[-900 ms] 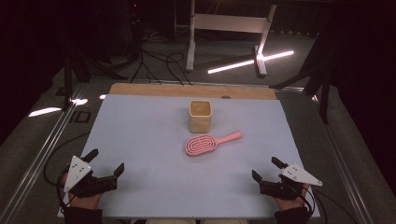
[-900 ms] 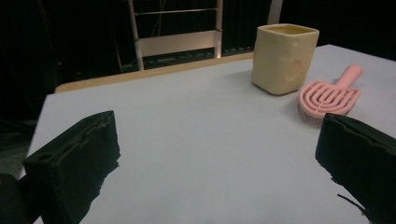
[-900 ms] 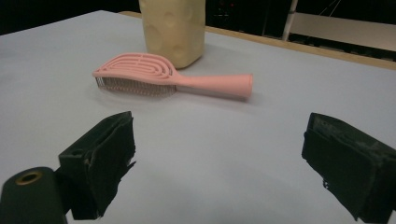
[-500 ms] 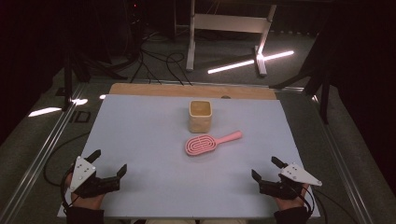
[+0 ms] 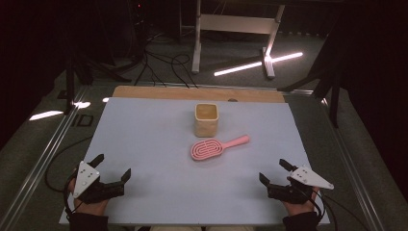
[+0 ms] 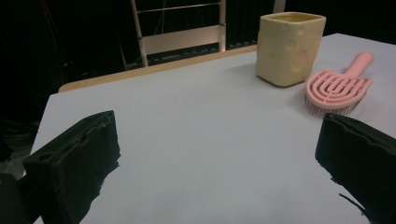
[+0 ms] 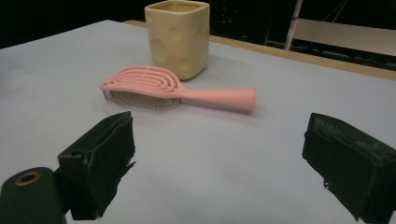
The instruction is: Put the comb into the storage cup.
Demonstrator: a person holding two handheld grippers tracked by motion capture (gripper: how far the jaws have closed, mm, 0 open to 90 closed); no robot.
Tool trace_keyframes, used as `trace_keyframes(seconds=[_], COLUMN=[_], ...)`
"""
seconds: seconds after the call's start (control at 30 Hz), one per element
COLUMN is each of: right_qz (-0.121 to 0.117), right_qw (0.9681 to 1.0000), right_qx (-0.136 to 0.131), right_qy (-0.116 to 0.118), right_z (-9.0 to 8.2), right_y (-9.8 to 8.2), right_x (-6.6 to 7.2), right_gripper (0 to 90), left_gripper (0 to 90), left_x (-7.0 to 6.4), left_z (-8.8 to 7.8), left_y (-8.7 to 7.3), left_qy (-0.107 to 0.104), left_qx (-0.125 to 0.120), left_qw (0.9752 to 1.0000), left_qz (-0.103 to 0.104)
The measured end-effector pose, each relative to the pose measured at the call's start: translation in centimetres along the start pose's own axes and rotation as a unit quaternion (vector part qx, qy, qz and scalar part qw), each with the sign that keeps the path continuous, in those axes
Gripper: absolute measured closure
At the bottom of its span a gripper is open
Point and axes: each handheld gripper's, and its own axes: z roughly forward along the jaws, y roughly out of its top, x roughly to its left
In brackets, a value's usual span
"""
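Note:
A pink hairbrush (image 5: 217, 146) lies bristles down in the middle of the white table, handle pointing right. Just behind it stands a cream square cup (image 5: 206, 119), upright. In the left gripper view the cup (image 6: 289, 47) and the brush (image 6: 340, 87) sit at the upper right; in the right gripper view the brush (image 7: 173, 91) lies ahead of the jaws with the cup (image 7: 179, 36) behind it. My left gripper (image 5: 111, 167) rests open at the table's near left corner. My right gripper (image 5: 274, 171) rests open at the near right. Nothing lies between either pair of jaws.
The white table top (image 5: 144, 139) has a wooden strip (image 5: 192, 92) along its far edge. Metal rails run along both sides. Beyond it the dark floor holds cables and a white stand (image 5: 235, 29).

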Motion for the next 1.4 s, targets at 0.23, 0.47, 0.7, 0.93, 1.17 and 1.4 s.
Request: trace_keyframes(seconds=[0.23, 0.47, 0.7, 0.93, 1.17, 1.4], right_qz=[0.002, 0.006, 0.000, -0.004, -0.009, -0.008], right_qw=[1.0000, 0.9999, 0.9999, 0.9999, 0.9997, 0.9996], right_qx=[-0.002, 0.004, 0.010, 0.014, 0.020, 0.025], right_qy=[0.009, 0.008, 0.006, 0.007, 0.007, 0.014], right_z=[0.1, 0.3, 0.7, 1.1, 1.9, 2.8], right_y=[0.7, 1.1, 1.4, 2.1, 3.0, 4.1], right_x=[0.2, 0.0, 0.2, 0.3, 0.5, 0.6], right_gripper=[9.0, 8.4, 8.1, 8.1, 8.1, 8.1], left_gripper=[0.2, 0.2, 0.2, 0.2, 0.2, 0.2], left_x=[0.1, 0.2, 0.1, 0.0, 0.0, -0.1], left_z=[0.0, 0.0, 0.2, 0.2, 0.2, 0.1], left_y=[-0.1, -0.2, -0.2, -0.3, -0.3, -0.3], left_qy=[0.005, 0.007, 0.007, 0.008, 0.010, 0.013], left_qx=[-0.001, -0.001, 0.001, 0.002, 0.002, 0.001], left_qw=[1.0000, 0.9999, 0.9999, 0.9999, 0.9999, 0.9999], left_qz=[-0.005, -0.007, -0.008, -0.006, -0.006, -0.002])
